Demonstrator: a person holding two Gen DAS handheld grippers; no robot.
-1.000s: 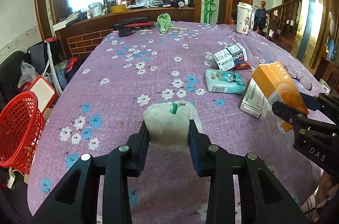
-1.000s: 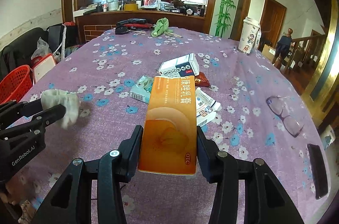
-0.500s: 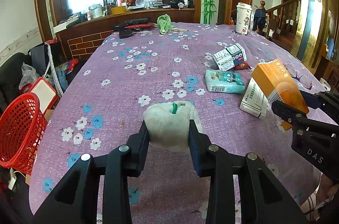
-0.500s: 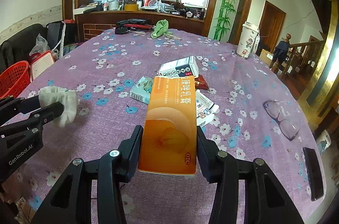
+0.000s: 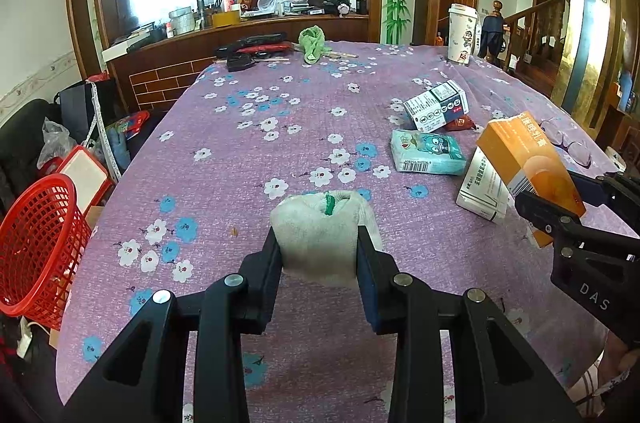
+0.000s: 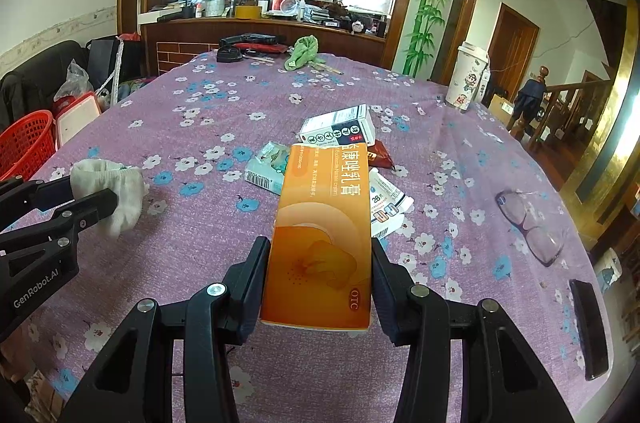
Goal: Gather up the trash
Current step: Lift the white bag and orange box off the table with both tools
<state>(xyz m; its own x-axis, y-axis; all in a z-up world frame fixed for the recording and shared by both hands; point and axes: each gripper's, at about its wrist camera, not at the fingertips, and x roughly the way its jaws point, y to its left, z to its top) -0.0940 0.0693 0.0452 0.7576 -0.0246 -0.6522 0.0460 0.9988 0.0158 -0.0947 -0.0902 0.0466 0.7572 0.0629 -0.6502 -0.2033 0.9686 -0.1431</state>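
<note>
My left gripper [image 5: 319,247] is shut on a crumpled white cloth wad [image 5: 320,227] and holds it just above the purple flowered tablecloth [image 5: 260,151]. It also shows at the left of the right wrist view [image 6: 108,199]. My right gripper [image 6: 320,263] is shut on a long orange medicine box [image 6: 324,231], lifted over the table; the box also shows in the left wrist view [image 5: 528,163]. A red mesh basket [image 5: 36,243] stands on the floor left of the table.
On the table lie a white and black carton [image 5: 436,105], a teal packet [image 5: 428,151], a white box [image 5: 484,189], a red wrapper [image 6: 380,159], glasses [image 6: 528,223], a black phone [image 6: 588,327], a paper cup [image 5: 462,33] and a green rag [image 5: 312,43].
Both grippers have lifted slightly with their loads; the table looks a little lower and farther. Neither grip has changed.
</note>
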